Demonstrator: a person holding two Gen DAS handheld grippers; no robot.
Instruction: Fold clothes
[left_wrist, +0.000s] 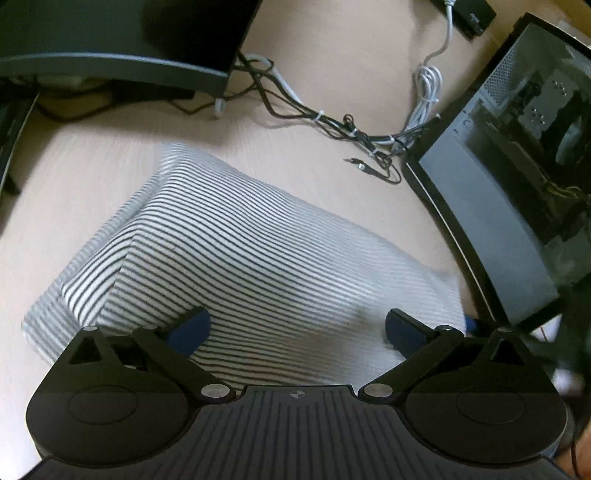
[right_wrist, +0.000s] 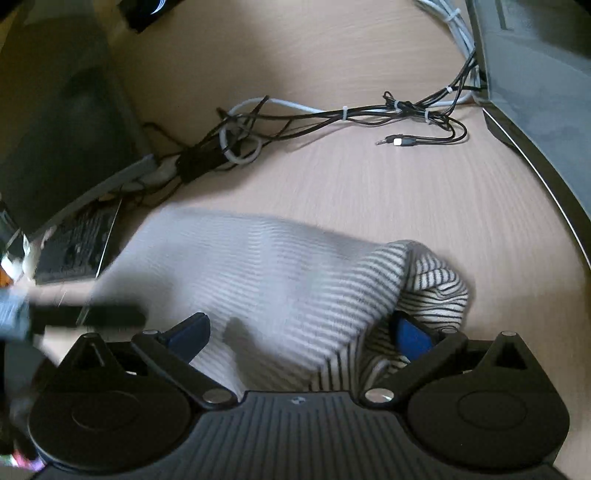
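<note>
Two grippers hang over one striped garment on a pale wooden desk.

Left wrist view: the left gripper is spread wide, its blue-padded fingers well apart and holding nothing. The shirt, white with thin dark stripes, lies beneath and ahead of it as a folded slab, with a crease running down its left part. It rests on the desk. Behind the shirt a bundle of cables, black and white, runs across the desk toward a PC case on the right, whose side panel shows the parts inside. A monitor stands at the upper left.

Right wrist view: the right gripper is also wide open, gripping nothing. The shirt lies under it, blurred; its right end is bunched into a raised fold, and the right blue finger sits against that fold, though I cannot tell if it touches. The cables lie farther back on the desk, with a loose plug at their end. A keyboard is at the left, a dark case at the upper right.
</note>
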